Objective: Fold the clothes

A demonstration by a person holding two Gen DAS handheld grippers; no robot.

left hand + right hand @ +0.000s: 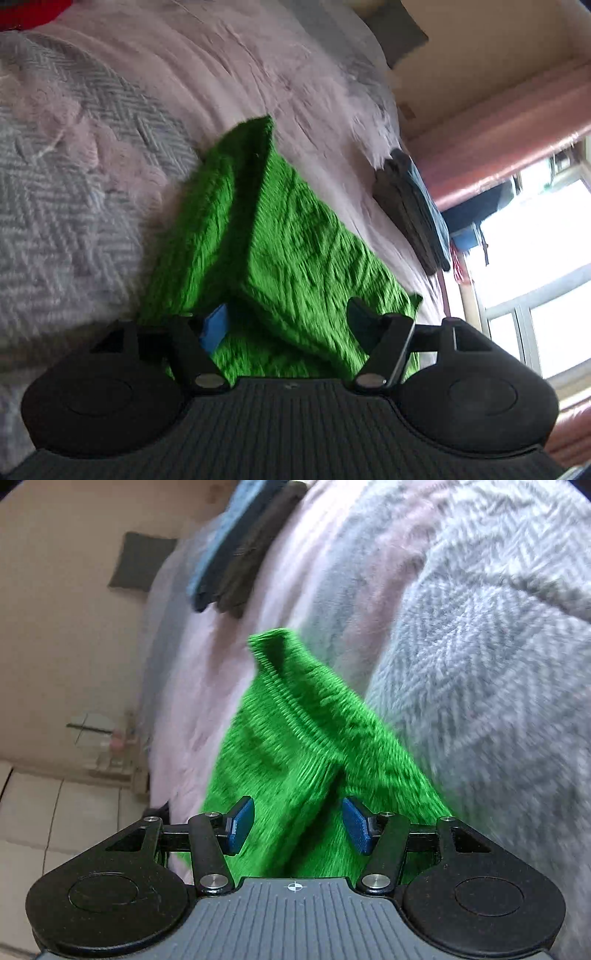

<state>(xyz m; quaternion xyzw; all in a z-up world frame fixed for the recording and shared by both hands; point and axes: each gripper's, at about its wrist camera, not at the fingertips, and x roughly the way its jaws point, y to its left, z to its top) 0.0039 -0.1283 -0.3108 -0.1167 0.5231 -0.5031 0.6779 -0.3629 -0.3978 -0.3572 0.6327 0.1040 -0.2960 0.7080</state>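
Right wrist view: the right gripper (pixel 297 821) stands with its blue pads (pixel 242 823) spread wide, a fuzzy green knit garment (pixel 303 760) bunched between and beyond them on the bed; contact cannot be told. Its ribbed edge rises toward a grey herringbone blanket (pixel 480 635). The left wrist view shows the left gripper (pixel 288 325) likewise parted over the garment's folded flap, and, farther off, a dark folded stack (pixel 413 206) on the pale pink bedcover (pixel 229 74) by a bright window (pixel 543 258).

i'm working in a home bedroom: a bed (pixel 229 74) under a pale pink fleece cover, a grey herringbone blanket (pixel 480 635), a window (pixel 535 295) with pink curtains (pixel 509 147), cream walls
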